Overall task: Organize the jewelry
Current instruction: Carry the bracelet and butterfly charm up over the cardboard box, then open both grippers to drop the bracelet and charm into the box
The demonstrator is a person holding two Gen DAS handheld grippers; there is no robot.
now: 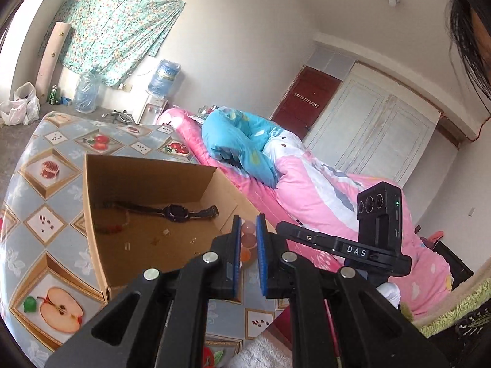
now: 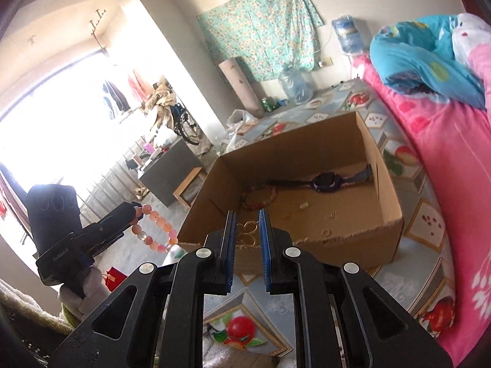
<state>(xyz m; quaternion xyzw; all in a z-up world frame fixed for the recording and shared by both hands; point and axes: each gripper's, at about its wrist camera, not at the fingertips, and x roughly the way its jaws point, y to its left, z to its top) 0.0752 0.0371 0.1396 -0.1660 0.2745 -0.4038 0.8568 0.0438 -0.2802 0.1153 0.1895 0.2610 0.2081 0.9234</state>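
Item count — one cardboard box (image 2: 307,165), one watch (image 2: 322,182), two bead bracelets (image 2: 153,230) (image 2: 259,197), two hand-held grippers (image 1: 248,233) (image 2: 248,227).

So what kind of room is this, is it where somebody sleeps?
Most likely a bedroom in someone's home. There is a bed with a pink quilt, a tall white wardrobe against the wall, and a water dispenser in the corner.

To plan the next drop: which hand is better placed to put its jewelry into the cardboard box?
Probably right: its tool holds the gold piece at the box's near rim; the left tool dangles its bead bracelet beside it.
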